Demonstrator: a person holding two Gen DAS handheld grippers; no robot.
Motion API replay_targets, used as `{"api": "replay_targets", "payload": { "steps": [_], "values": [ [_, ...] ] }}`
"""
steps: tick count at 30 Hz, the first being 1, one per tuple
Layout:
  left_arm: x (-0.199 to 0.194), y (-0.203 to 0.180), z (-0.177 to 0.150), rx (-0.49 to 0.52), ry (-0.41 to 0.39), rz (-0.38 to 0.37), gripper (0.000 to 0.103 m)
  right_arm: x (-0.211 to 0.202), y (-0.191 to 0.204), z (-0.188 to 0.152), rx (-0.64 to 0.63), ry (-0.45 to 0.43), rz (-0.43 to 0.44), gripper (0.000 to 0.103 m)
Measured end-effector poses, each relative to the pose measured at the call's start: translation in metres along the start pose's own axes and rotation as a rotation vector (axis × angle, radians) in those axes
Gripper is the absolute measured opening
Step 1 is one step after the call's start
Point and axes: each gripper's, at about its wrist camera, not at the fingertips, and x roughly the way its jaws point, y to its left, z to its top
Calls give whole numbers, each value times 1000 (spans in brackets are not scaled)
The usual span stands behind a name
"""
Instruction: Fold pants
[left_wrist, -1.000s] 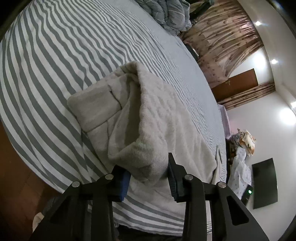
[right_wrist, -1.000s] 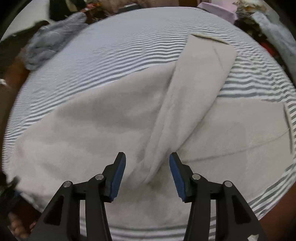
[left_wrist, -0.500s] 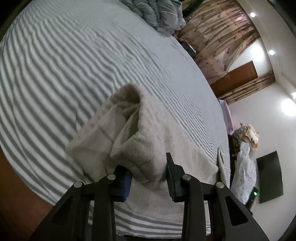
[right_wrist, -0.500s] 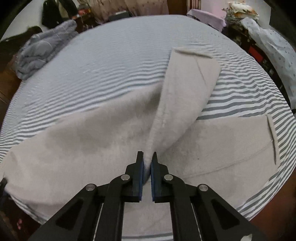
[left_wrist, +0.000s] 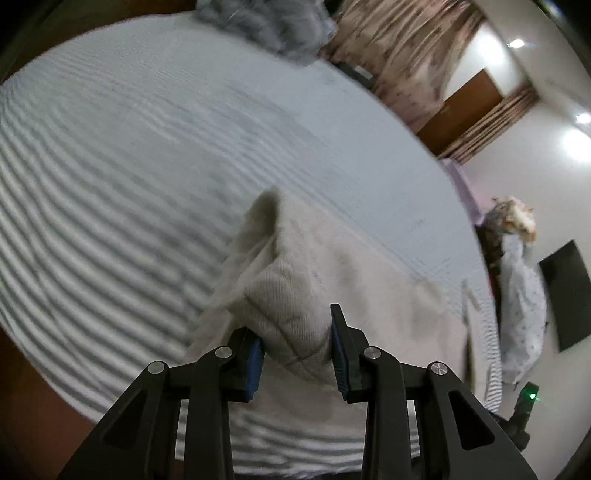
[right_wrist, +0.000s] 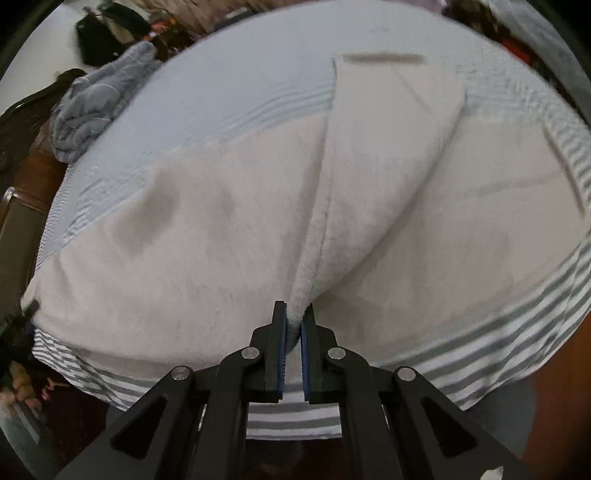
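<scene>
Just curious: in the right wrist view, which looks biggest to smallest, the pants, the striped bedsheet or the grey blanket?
Pants, largest.
Striped bedsheet, next, though partly covered.
Grey blanket, smallest, but farther away, so unsure.

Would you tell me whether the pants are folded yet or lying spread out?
Partly folded: one leg of the pants lies across the rest, and both grippers, right and left, pinch raised fabric.

The pants (right_wrist: 221, 240) lay spread on the striped bedsheet (left_wrist: 110, 166); a crumpled blanket (right_wrist: 96, 99) sat behind them.
</scene>
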Motion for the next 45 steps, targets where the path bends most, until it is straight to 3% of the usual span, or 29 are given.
{"api": "replay_targets", "payload": {
  "steps": [7, 18, 21, 26, 30, 32, 34, 37, 45],
  "values": [
    [11, 18, -22, -7, 6, 17, 33, 13, 4, -8, -40, -8, -46, 5],
    [10, -2, -27, 87, 6, 104, 37, 41, 5, -9, -42, 15, -68, 14],
    [6, -10, -32, 112, 22, 147, 39, 42, 1, -7, -34, 24, -32, 21],
    [-5, -12, -42, 116, 57, 171, 41, 39, -17, -3, 25, 45, 84, 44],
    [-24, -17, -53, 125, 35, 162, 41, 27, -29, -1, 40, 44, 130, 45],
    [-38, -30, -62, 166, -13, 157, 41, 18, -35, 0, 44, 25, 133, 46],
    [-45, -48, -73, 234, -63, 158, 49, 8, -41, 3, 39, 5, 130, 46],
    [-43, -94, -97, 395, -97, 151, 57, -3, -50, 11, 48, -20, 125, 46],
    [19, -211, -168, 654, 58, -62, 57, -31, -80, 30, 42, -62, 146, 46]
  ]
}}
